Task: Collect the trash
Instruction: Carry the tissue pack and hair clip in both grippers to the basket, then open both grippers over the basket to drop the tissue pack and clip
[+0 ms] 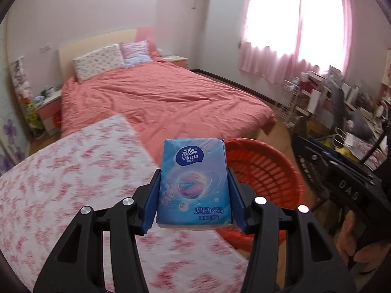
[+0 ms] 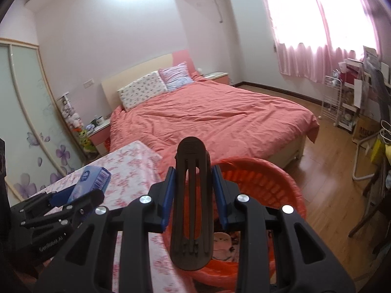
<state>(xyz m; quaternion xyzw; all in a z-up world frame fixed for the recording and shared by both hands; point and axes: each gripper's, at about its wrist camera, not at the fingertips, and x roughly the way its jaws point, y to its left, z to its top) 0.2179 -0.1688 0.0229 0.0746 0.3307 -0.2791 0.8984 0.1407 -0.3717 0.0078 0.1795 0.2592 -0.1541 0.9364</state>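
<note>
A blue Vinda tissue pack stands upright between the blue pads of my left gripper, which is shut on it, above the edge of a floral table. Just right of it is a red plastic basket. In the right wrist view my right gripper is shut on a dark brown comb-like plastic piece, held over the red basket. A wrapper lies inside the basket. The left gripper with the tissue pack shows at the left of that view.
A bed with a salmon cover lies beyond the table and basket. Wooden floor runs to the right, toward a cluttered desk and white rack. A nightstand and wardrobe stand at left.
</note>
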